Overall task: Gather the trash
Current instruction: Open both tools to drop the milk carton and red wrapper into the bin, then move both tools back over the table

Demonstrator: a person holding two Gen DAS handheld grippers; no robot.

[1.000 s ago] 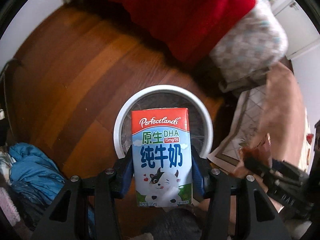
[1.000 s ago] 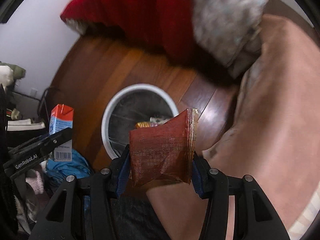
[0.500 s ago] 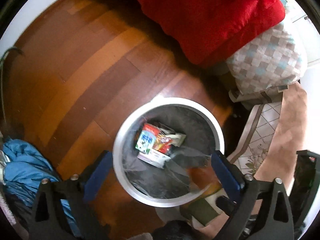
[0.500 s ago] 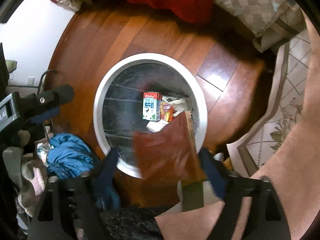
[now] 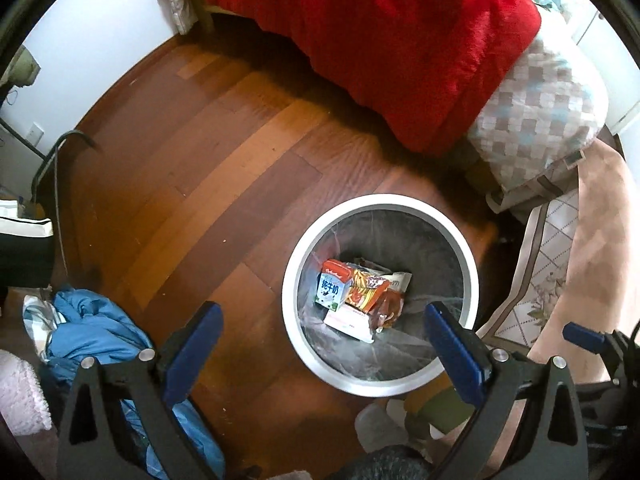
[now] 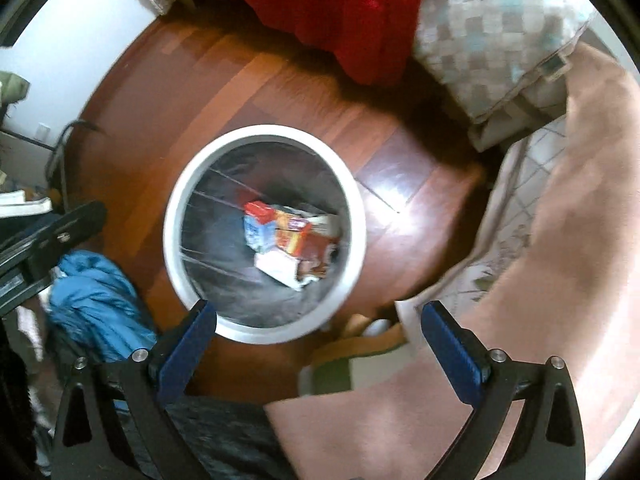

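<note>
Left claw [image 5: 320, 340] and right claw [image 6: 318, 332] — both spread wide, empty. Milk carton [image 5: 333, 289], brown wrapper [image 5: 387, 309] in bin [image 5: 380, 388]. Advice — lift clear of rim before seeking further trash.

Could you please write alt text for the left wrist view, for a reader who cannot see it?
The open, empty left claw hangs above a white-rimmed bin on a wooden floor. Inside lie a milk carton and snack wrappers. A red blanket drapes behind.
</note>
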